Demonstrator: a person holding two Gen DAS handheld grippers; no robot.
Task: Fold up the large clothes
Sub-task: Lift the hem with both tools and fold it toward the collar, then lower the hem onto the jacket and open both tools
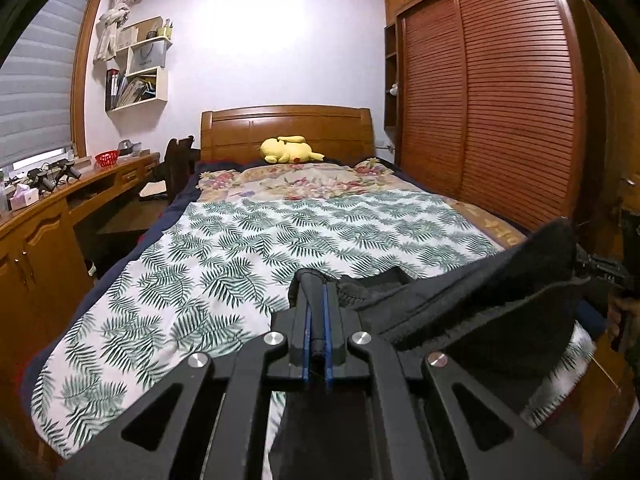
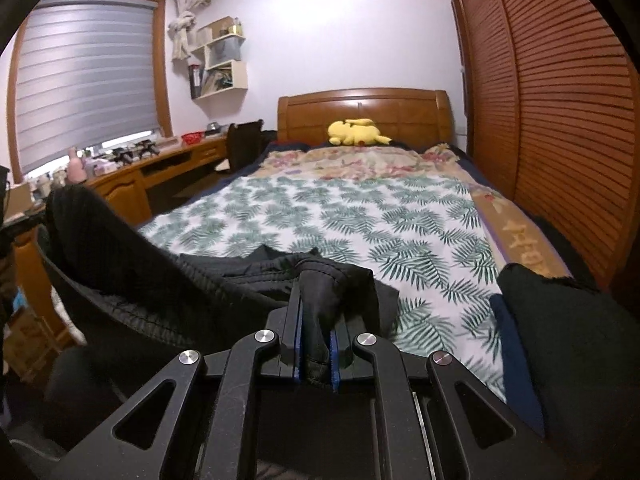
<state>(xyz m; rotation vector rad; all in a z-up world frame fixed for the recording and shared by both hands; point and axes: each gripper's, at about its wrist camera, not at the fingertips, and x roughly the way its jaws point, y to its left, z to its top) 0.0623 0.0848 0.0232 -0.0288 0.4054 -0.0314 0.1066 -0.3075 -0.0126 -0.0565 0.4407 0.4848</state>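
1. Black garment hangs stretched between the two claws at the bottom of both views, over the near end of the bed. Part of it already lies on the fern-print cover.
2. Left claw is clenched on a thin rolled edge of the cloth; right claw is clenched on a thicker bunch of it, a hem showing between the blue pads.
3. The step in hand looks like laying the garment out flat on the bed before any fold.
4. Keep both grips firm and the span between them taut, so that the cloth lands without creases.
5. Lower both ends evenly; the right-hand bunch is bulkier and may slip or drop unevenly.
6. Aim for the open fern-print area in mid-frame, well short of the yellow plush toy by the headboard.
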